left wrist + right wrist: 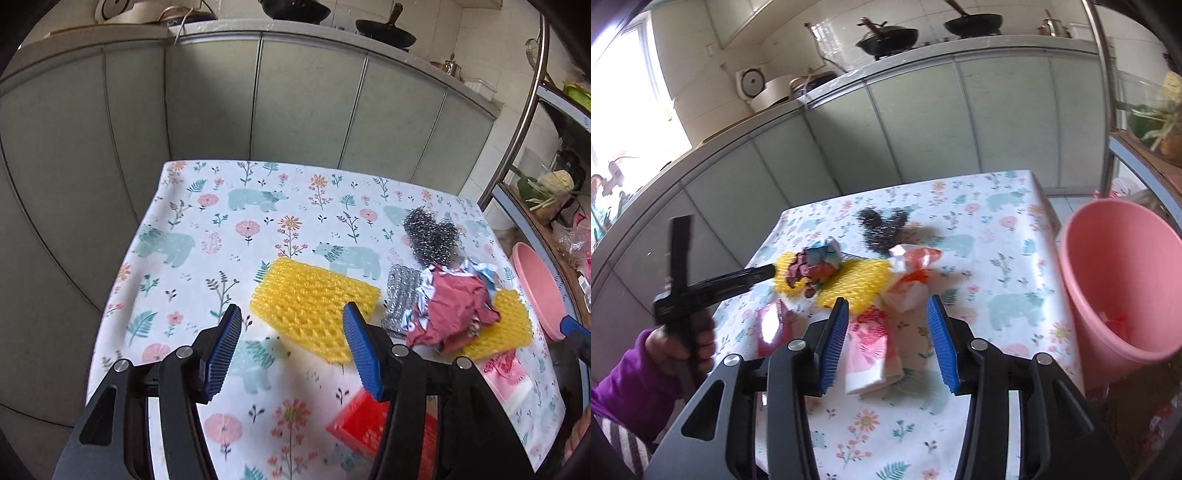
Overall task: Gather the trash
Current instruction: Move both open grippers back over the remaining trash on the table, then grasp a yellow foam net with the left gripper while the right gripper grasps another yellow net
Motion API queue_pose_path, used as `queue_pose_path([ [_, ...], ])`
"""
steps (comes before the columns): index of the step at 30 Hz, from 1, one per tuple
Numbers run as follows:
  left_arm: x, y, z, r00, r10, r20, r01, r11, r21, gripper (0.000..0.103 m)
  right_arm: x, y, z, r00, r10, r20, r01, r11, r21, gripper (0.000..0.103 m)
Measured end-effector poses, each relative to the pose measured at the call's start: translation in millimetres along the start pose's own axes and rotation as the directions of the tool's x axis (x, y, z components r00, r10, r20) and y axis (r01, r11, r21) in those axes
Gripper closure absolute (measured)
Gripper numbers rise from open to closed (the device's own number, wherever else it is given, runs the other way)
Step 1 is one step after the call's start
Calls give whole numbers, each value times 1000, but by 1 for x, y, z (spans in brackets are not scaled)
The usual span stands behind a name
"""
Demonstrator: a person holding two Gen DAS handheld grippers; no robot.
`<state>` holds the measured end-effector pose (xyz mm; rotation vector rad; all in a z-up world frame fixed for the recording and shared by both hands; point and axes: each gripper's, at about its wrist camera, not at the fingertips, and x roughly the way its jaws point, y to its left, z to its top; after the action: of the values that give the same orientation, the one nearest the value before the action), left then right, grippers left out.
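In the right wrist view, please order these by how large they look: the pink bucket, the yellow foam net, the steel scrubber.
1. Pink bucket, clearly largest, though it is also nearest the camera.
2. Yellow foam net, partly covered by crumpled wrappers.
3. Steel scrubber, looks smallest, but it is farther away and blurred, so this is unsure.

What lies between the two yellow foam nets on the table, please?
In the left wrist view, a silver sparkly pad and a crumpled red wrapper lie between the yellow foam nets.

We see the table (192, 206) mid-frame, cabinets (295, 96) behind it. A foam net (314, 306) lies at its centre; right of that, a crumpled wrapper (454, 306) rests on another net (513, 325), scourers (430, 236) behind, a bin (539, 291) at the right edge.
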<state>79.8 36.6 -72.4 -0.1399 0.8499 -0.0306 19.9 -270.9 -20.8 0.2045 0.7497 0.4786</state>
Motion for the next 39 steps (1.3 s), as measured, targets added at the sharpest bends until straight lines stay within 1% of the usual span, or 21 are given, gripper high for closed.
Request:
queue_pose_path([
  [4, 17, -1, 4, 1000, 5, -22, -5, 1000, 0, 47, 6, 7, 2, 1000, 18, -11, -19, 1000, -24, 58],
  [5, 19, -1, 3, 1000, 10, -21, -10, 1000, 5, 49, 9, 9, 3, 1000, 20, -16, -20, 999, -31, 58],
  [7, 22, -2, 2, 1000, 3, -23, -2, 1000, 15, 60, 12, 12, 4, 999, 25, -20, -26, 999, -42, 58],
  [9, 23, -3, 2, 1000, -13, -24, 14, 1000, 18, 80, 15, 15, 6, 999, 32, -24, -34, 998, -52, 58],
  [11, 19, -2, 3, 1000, -22, -2, 22, 1000, 16, 91, 19, 19, 8, 999, 40, -29, -41, 997, -63, 58],
  [12, 15, -1, 3, 999, -28, 15, 28, 999, 18, 94, 20, 20, 8, 999, 43, -31, -45, 997, -68, 58],
  [17, -3, -1, 4, 996, -50, 67, 49, 999, 17, 96, 29, 25, 6, 997, 37, -60, -43, 995, -90, 58],
  [20, -19, 1, 7, 992, -78, 102, 79, 997, -2, 96, 35, 25, 4, 996, 29, -79, -36, 995, -95, 58],
  [26, -40, 1, 10, 983, -112, 143, 113, 994, 4, 96, 44, 29, 4, 997, -11, -71, 2, 992, -128, 58],
  [30, -51, 1, 10, 980, -119, 162, 119, 993, 10, 96, 52, 29, 5, 997, -27, -78, 17, 991, -131, 59],
  [31, -53, 1, 10, 979, -120, 167, 120, 993, 10, 96, 53, 29, 5, 997, -29, -78, 18, 991, -132, 67],
  [32, -57, 1, 10, 978, -120, 173, 120, 993, 10, 96, 53, 30, 4, 996, -34, -80, 23, 991, -135, 73],
  [34, -62, 2, 11, 975, -120, 184, 121, 993, 8, 96, 54, 30, 3, 995, -47, -85, 34, 990, -140, 88],
  [36, -68, 1, 12, 973, -120, 195, 121, 993, 9, 96, 53, 28, 2, 995, -45, -92, 33, 991, -133, 93],
  [39, -75, 0, 12, 971, -122, 208, 121, 993, 14, 96, 47, 26, 2, 996, -34, -81, 24, 992, -123, 95],
])
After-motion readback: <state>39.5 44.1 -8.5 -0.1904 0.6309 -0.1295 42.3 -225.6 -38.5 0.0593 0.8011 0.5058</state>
